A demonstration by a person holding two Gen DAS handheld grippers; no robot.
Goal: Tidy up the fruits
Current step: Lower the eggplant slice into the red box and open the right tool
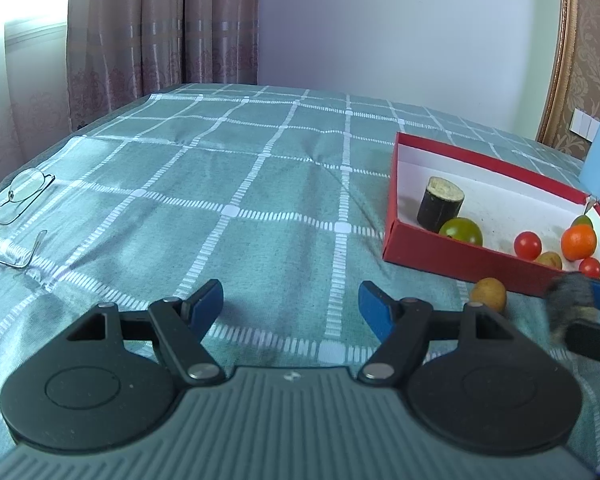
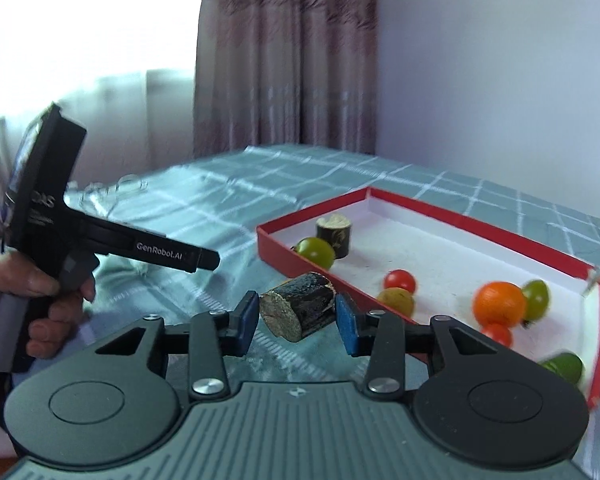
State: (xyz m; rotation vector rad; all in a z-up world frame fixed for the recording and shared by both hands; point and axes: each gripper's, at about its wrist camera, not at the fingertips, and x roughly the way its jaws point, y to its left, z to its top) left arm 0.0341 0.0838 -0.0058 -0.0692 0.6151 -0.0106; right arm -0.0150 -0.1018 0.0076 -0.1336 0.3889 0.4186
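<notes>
Right gripper (image 2: pixel 296 318) clamps dark sugarcane piece (image 2: pixel 298 309) by its ends, lifted beside red box (image 2: pixel 440 208) for placing among fruit; left gripper (image 1: pixel 291 306) idles open-jawed

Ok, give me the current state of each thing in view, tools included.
Left tool: open, empty, above the cloth.
Right tool: shut on the dark sugarcane piece, outside the box.
Red box: open, holding fruit.
Second sugarcane piece: upright in the box.
Yellow fruit: on the cloth, outside the box.
Glasses: unfolded.
</notes>
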